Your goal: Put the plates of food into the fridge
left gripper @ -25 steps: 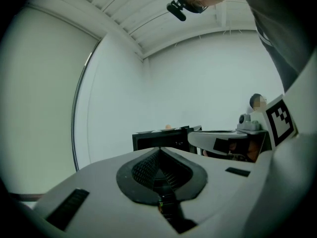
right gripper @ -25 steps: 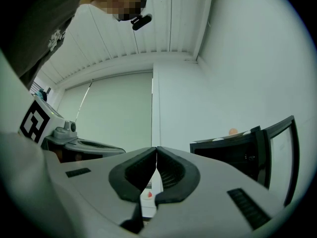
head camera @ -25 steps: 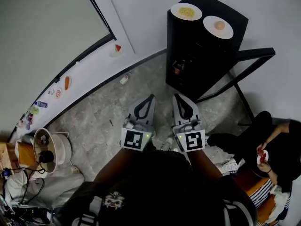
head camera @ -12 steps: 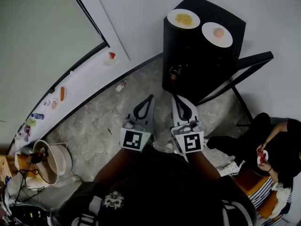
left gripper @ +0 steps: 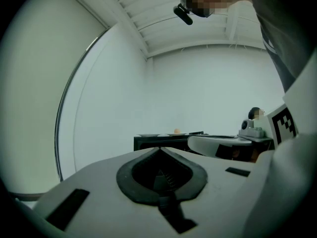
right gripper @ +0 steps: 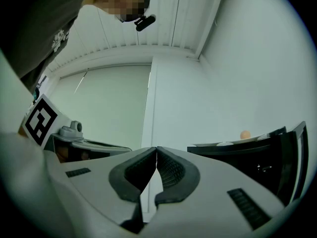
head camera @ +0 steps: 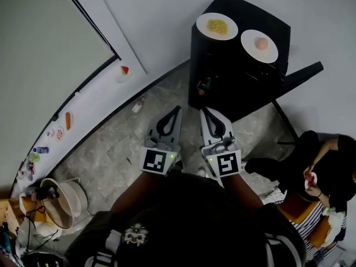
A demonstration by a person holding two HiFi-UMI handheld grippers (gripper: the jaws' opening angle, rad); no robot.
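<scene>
A black mini fridge (head camera: 233,65) stands against the white wall, its door (head camera: 303,74) swung open to the right. On its top sit two white plates: one with yellow food (head camera: 217,26), one with a round orange item (head camera: 259,45). My left gripper (head camera: 176,110) and right gripper (head camera: 204,112) are held side by side, both shut and empty, tips pointing at the fridge a short way in front of it. In the left gripper view the fridge (left gripper: 163,142) shows ahead; in the right gripper view the fridge (right gripper: 247,155) and the orange item (right gripper: 244,134) show at right.
A white sill (head camera: 83,102) along the window holds a watermelon slice (head camera: 124,70), a sausage-like item (head camera: 68,120) and small bottles. A person sits at lower right (head camera: 325,171). A round appliance (head camera: 61,202) and cables lie at lower left. A small bottle (head camera: 137,105) lies on the floor.
Both grippers have moved forward toward the fridge together, staying shut. The fridge and plates now sit closer in the head view.
</scene>
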